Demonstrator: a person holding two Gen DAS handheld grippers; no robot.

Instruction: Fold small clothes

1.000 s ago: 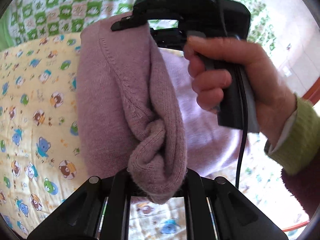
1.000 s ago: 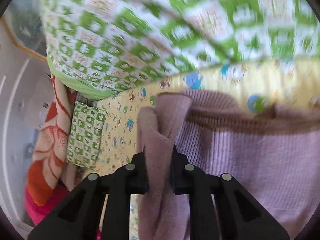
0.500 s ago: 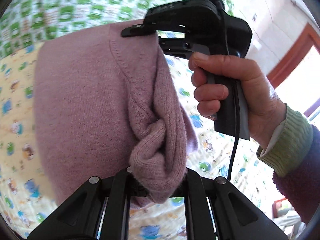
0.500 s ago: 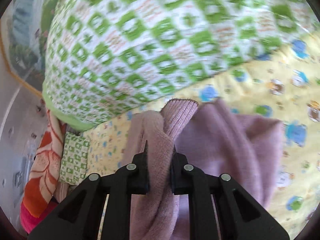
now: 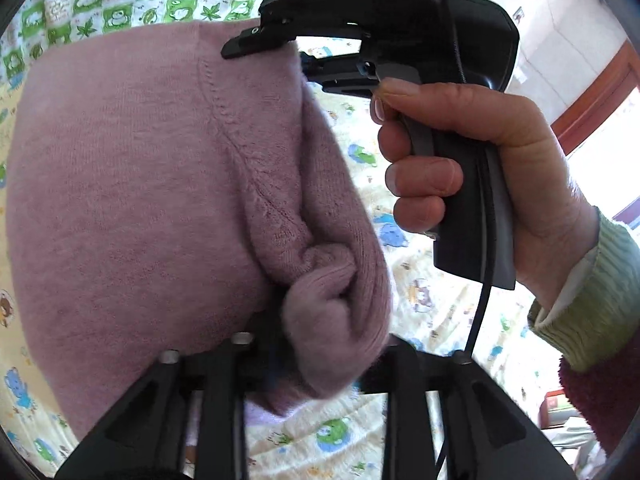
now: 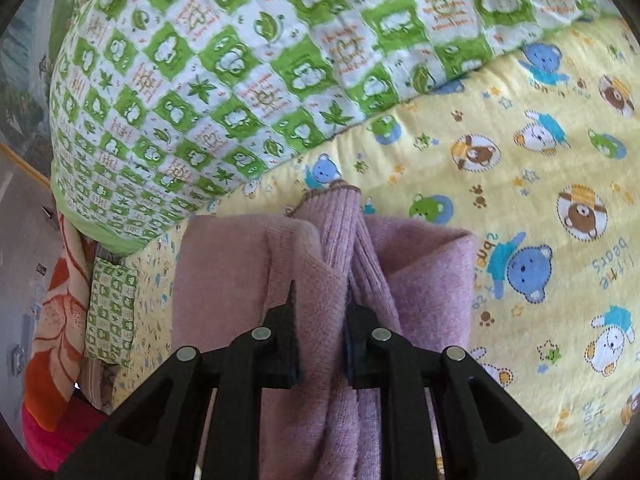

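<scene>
both grippers clamp the pink knit sweater (image 5: 132, 184): left gripper (image 5: 316, 344) w/ a bunched wad btwn its jaws, right gripper (image 6: 320, 320) pinching folded layers, above the yellow bear sheet (image 6: 540, 184).

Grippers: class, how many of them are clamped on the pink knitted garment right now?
2. The left gripper pinches a bunched fold at the bottom of its own view; the right gripper, held above it, grips the pink knitted garment at its top edge.
</scene>
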